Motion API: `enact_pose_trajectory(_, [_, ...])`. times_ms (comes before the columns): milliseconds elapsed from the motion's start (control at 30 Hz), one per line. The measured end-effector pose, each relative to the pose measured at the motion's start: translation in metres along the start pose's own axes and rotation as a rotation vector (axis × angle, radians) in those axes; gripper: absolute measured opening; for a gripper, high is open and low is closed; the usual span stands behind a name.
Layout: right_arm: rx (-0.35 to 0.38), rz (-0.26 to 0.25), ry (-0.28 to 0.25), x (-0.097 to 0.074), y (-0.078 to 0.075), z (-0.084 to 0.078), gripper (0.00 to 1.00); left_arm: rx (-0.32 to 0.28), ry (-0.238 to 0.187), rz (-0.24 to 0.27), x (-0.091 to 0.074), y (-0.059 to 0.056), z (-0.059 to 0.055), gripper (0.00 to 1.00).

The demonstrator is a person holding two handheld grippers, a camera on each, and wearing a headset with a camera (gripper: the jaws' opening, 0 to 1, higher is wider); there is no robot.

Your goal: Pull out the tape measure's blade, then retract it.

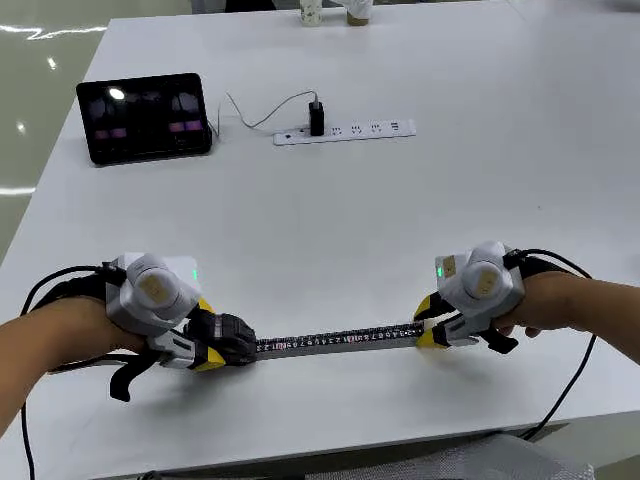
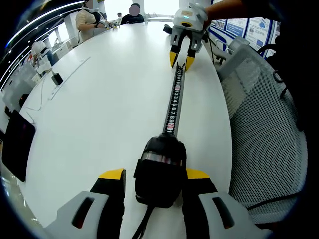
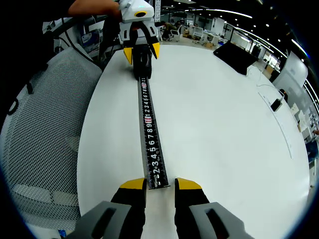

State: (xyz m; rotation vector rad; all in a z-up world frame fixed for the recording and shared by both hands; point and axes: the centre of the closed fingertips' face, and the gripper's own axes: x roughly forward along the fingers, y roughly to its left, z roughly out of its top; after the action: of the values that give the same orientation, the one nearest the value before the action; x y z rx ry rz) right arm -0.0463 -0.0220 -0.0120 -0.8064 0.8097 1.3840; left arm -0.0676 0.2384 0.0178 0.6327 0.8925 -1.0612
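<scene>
Head view: A white table spans the frame. At lower left, the left gripper has its jaws closed on the black tape measure case. The blade runs out of the case flat along the table to lower right. Its end lies between the yellow tips of the right gripper. A dark tablet lies at upper left. A white power strip with a black plug lies at upper centre.

Left gripper view: At bottom centre, the left gripper clamps the tape measure case, one yellow-tipped jaw on either side and touching it. The blade extends from the case toward top centre, numbers visible. It meets the right gripper near the top. A mesh chair fills the right side, beside the table.

Right gripper view: At bottom centre, the jaws of the right gripper stand apart by about the blade's width. The end of the blade sits between them, close against the jaw on the frame's left. A sliver of table shows beside the other jaw. Whether the jaws actually pinch the blade cannot be told. The blade runs up to the tape measure case, held by the left gripper at top centre. The mesh chair occupies the left of the frame.
</scene>
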Motion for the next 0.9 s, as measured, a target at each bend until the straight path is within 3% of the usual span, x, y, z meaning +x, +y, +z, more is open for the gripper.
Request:
enact_pose_trajectory(167, [0.016, -0.008, -0.008, -0.004, -0.002, 0.004, 0.25, -0.08, -0.012, 0.024, -0.008, 0.003, 0.001, 0.56])
enact_pose_trajectory(333, [0.074, -0.03, -0.034, -0.008, -0.004, 0.006, 0.34, -0.131, -0.022, 0.047, -0.014, 0.004, 0.0, 0.62])
enact_pose_trajectory(667, [0.195, -0.138, -0.101, -0.024, -0.009, -0.005, 0.4, -0.283, -0.102, 0.09, -0.021, 0.004, 0.004, 0.78])
enact_pose_trajectory(800, [0.24, -0.155, -0.112, -0.033, -0.007, -0.012, 0.4, -0.354, -0.139, 0.098, -0.025, 0.001, 0.004, 0.83])
enact_pose_trajectory(900, [0.276, -0.174, -0.135, -0.039, -0.007, -0.015, 0.43, -0.418, -0.185, 0.137, -0.03, 0.007, 0.004, 0.92])
